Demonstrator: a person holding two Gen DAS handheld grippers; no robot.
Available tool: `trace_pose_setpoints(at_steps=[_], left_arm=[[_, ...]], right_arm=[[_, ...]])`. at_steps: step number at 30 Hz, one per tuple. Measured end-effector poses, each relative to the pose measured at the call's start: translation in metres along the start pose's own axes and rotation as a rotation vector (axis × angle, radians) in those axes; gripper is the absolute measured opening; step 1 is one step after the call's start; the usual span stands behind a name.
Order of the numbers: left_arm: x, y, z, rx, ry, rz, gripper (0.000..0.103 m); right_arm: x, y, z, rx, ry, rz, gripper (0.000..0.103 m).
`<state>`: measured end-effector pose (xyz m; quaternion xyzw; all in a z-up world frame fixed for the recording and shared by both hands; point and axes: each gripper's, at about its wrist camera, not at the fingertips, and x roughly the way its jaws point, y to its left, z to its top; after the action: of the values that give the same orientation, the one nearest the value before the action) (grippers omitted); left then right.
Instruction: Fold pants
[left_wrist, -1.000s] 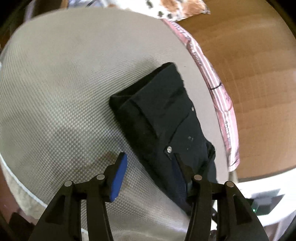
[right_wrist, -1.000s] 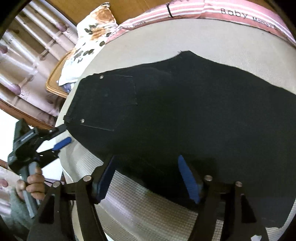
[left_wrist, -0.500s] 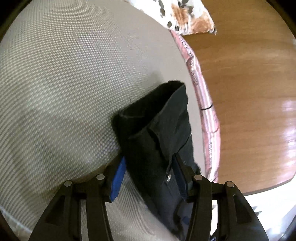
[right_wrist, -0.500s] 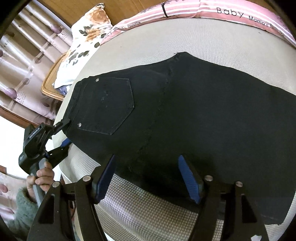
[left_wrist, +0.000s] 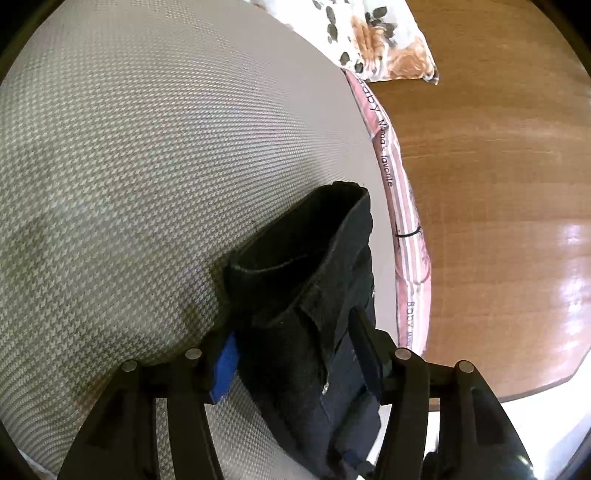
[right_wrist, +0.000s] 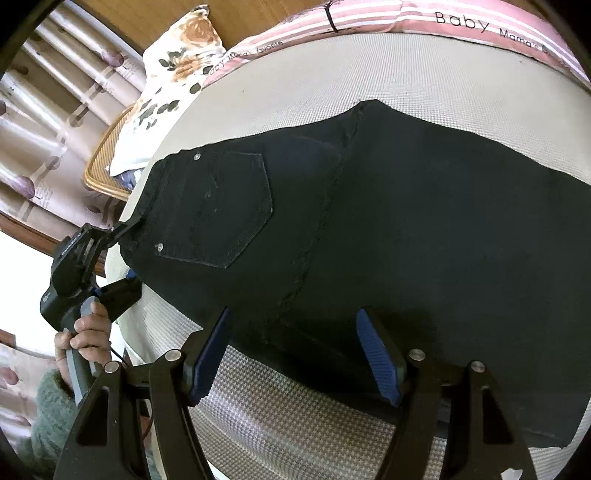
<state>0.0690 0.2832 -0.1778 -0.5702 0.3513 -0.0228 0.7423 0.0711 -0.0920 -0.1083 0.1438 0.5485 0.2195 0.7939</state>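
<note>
Black pants (right_wrist: 406, 229) lie flat on a grey houndstooth bed surface (right_wrist: 424, 70), back pocket up, waistband to the left. In the left wrist view the waistband end (left_wrist: 314, 295) sits bunched between my left gripper's (left_wrist: 295, 354) fingers, which are wide apart around it. The left gripper also shows in the right wrist view (right_wrist: 122, 254) at the waistband corner. My right gripper (right_wrist: 295, 354) is open, its fingers straddling the near edge of the pants at the seam.
A pink striped blanket (right_wrist: 443, 22) runs along the far edge of the bed. A floral pillow (right_wrist: 173, 74) lies at the far left on a wicker tray (right_wrist: 103, 166). Wooden floor (left_wrist: 498, 184) lies beyond the bed. Curtains (right_wrist: 44, 110) hang at left.
My left gripper has moved forward onto the waistband, so the cloth now lies between its fingers. The right gripper has drawn slightly closer over the near edge of the pants.
</note>
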Motion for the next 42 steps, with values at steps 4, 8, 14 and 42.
trace_pose_setpoints(at_steps=[4,8,14,42], left_arm=[[0.002,-0.008,-0.003,0.066,-0.01,0.038,0.055],[0.005,-0.01,-0.004,0.099,-0.023,0.105,0.033],[0.005,-0.037,-0.007,0.183,-0.041,0.197,0.027],[0.171,-0.265,-0.292,1.151,0.534,0.057,0.024]], right_arm=[[0.0,-0.002,0.0,0.014,0.0,0.005,0.067],[-0.002,-0.002,0.0,0.013,-0.014,0.002,0.067],[-0.025,-0.015,0.003,0.051,-0.078,0.001,0.067],[-0.163,-0.196,-0.048,0.482,-0.377,-0.035,0.068]])
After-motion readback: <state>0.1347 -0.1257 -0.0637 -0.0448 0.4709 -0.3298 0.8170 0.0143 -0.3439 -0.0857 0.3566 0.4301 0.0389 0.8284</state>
